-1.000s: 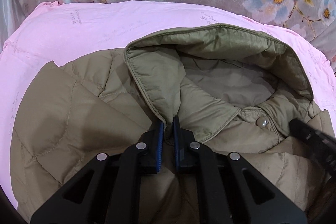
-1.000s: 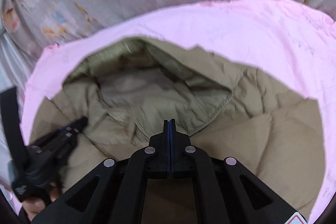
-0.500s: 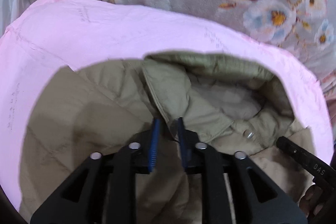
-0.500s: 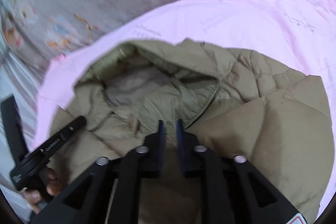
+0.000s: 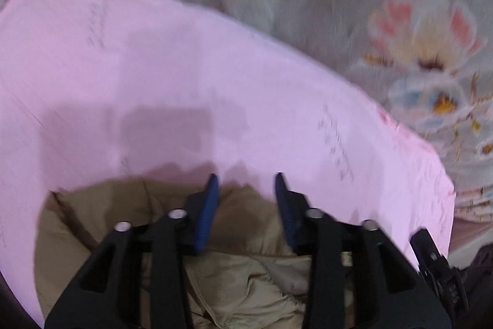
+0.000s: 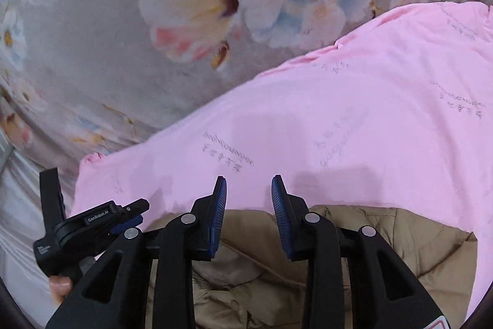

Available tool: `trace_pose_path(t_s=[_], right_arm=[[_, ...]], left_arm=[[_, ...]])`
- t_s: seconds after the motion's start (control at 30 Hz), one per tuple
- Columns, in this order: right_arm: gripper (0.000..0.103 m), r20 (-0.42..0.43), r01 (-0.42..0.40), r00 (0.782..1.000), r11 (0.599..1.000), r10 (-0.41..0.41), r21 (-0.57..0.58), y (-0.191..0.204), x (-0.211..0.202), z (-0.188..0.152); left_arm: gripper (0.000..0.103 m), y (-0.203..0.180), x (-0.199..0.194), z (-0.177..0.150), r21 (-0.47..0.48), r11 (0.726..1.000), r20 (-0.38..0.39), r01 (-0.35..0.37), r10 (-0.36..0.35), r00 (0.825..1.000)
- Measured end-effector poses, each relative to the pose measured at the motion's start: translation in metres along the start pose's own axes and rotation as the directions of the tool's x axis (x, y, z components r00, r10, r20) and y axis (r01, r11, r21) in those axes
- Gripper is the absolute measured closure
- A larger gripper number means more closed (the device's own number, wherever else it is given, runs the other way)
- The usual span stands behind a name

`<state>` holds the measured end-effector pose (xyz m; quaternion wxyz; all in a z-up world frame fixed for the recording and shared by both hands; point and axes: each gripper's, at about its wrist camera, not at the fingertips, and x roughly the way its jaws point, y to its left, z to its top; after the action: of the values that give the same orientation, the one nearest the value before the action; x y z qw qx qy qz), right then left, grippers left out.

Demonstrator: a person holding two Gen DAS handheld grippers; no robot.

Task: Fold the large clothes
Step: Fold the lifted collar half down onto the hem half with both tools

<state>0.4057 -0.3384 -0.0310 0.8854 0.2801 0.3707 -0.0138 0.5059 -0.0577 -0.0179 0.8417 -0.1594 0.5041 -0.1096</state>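
Olive quilted jacket [image 6: 416, 239] is lying puffy, soft, slippery; hem edges are grabbing best. Left tool [image 5: 246, 184] and right tool [image 6: 249, 185] are gaping apart, empty.

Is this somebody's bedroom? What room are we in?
Probably a bedroom, on a bed. A soft grey flowered blanket covers the surface, a pink sheet with small printed writing lies on it, and a tan quilted jacket rests on the sheet. No walls or furniture show, so it's only a guess.
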Motion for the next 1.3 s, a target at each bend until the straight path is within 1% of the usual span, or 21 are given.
trace_pose_path(t_s=[0.03, 0.07, 0.1, 0.13, 0.2, 0.23, 0.3, 0.33, 0.4, 0.43, 0.53, 0.57, 0.67, 0.7, 0.73, 1.07, 1.17, 1.3], right_arm=[[0.075, -0.035, 0.007, 0.999, 1.0, -0.009, -0.029, 0.002, 0.01, -0.004], [0.075, -0.087, 0.003, 0.996, 0.997, -0.01, -0.079, 0.006, 0.02, -0.013], [0.076, -0.112, -0.003, 0.994, 0.992, -0.012, -0.127, 0.01, 0.022, -0.022], [0.076, -0.124, 0.008, 0.992, 0.98, -0.034, -0.2, 0.016, 0.022, -0.033], [0.076, -0.119, 0.047, 0.989, 0.95, -0.088, -0.31, 0.024, 0.017, -0.052], [0.077, -0.107, 0.082, 0.986, 0.933, -0.127, -0.351, 0.025, 0.014, -0.062], [0.082, -0.072, 0.151, 0.978, 0.908, -0.194, -0.391, 0.021, 0.012, -0.072], [0.083, -0.054, 0.179, 0.975, 0.899, -0.218, -0.4, 0.016, 0.01, -0.075], [0.085, -0.047, 0.189, 0.974, 0.906, -0.223, -0.38, 0.005, 0.008, -0.078], [0.085, 0.028, 0.23, 0.972, 0.91, -0.235, -0.346, -0.001, 0.008, -0.079], [0.086, 0.016, 0.214, 0.975, 0.929, -0.22, -0.303, -0.014, 0.011, -0.079], [0.086, 0.012, 0.206, 0.977, 0.936, -0.211, -0.286, -0.016, 0.013, -0.08], [0.086, 0.024, 0.223, 0.974, 0.93, -0.226, -0.293, -0.014, 0.015, -0.083], [0.086, 0.032, 0.237, 0.971, 0.924, -0.238, -0.301, -0.012, 0.015, -0.083], [0.086, 0.037, 0.246, 0.968, 0.919, -0.246, -0.307, -0.011, 0.016, -0.084], [0.086, 0.043, 0.283, 0.957, 0.895, -0.286, -0.346, -0.003, 0.021, -0.085], [0.085, 0.044, 0.288, 0.956, 0.891, -0.291, -0.353, -0.002, 0.022, -0.085], [0.085, 0.044, 0.288, 0.956, 0.889, -0.292, -0.357, -0.002, 0.022, -0.085]], left_arm=[[0.077, -0.004, 0.003, -0.008, 0.032, 0.999, -0.021, 0.006, -0.005, 1.0], [0.077, -0.009, 0.003, -0.015, 0.081, 0.997, -0.023, -0.009, 0.011, 1.0], [0.077, -0.015, 0.0, -0.025, 0.156, 0.987, -0.012, -0.044, 0.046, 0.999], [0.077, -0.02, -0.002, -0.035, 0.219, 0.973, 0.002, -0.073, 0.074, 0.997], [0.077, -0.019, -0.002, -0.051, 0.287, 0.951, 0.012, -0.11, 0.111, 0.994], [0.078, -0.018, 0.0, -0.058, 0.312, 0.942, 0.015, -0.123, 0.125, 0.992], [0.079, -0.014, 0.004, -0.068, 0.345, 0.926, 0.034, -0.15, 0.148, 0.988], [0.079, -0.012, 0.005, -0.072, 0.358, 0.921, 0.048, -0.157, 0.15, 0.988], [0.079, -0.009, 0.006, -0.079, 0.364, 0.916, 0.079, -0.168, 0.149, 0.986], [0.079, -0.008, 0.006, -0.082, 0.363, 0.915, 0.093, -0.174, 0.15, 0.984], [0.079, -0.009, 0.006, -0.09, 0.375, 0.905, 0.139, -0.199, 0.157, 0.978], [0.079, -0.011, 0.006, -0.095, 0.39, 0.895, 0.165, -0.218, 0.165, 0.972], [0.08, -0.017, 0.01, -0.101, 0.418, 0.87, 0.211, -0.263, 0.189, 0.959], [0.08, -0.019, 0.011, -0.103, 0.431, 0.858, 0.217, -0.279, 0.202, 0.955], [0.08, -0.021, 0.013, -0.103, 0.435, 0.854, 0.223, -0.286, 0.205, 0.953], [0.081, -0.023, 0.017, -0.104, 0.445, 0.84, 0.24, -0.311, 0.222, 0.945], [0.081, -0.025, 0.018, -0.105, 0.455, 0.829, 0.239, -0.326, 0.239, 0.941], [0.081, -0.026, 0.018, -0.105, 0.459, 0.824, 0.242, -0.333, 0.245, 0.939]])
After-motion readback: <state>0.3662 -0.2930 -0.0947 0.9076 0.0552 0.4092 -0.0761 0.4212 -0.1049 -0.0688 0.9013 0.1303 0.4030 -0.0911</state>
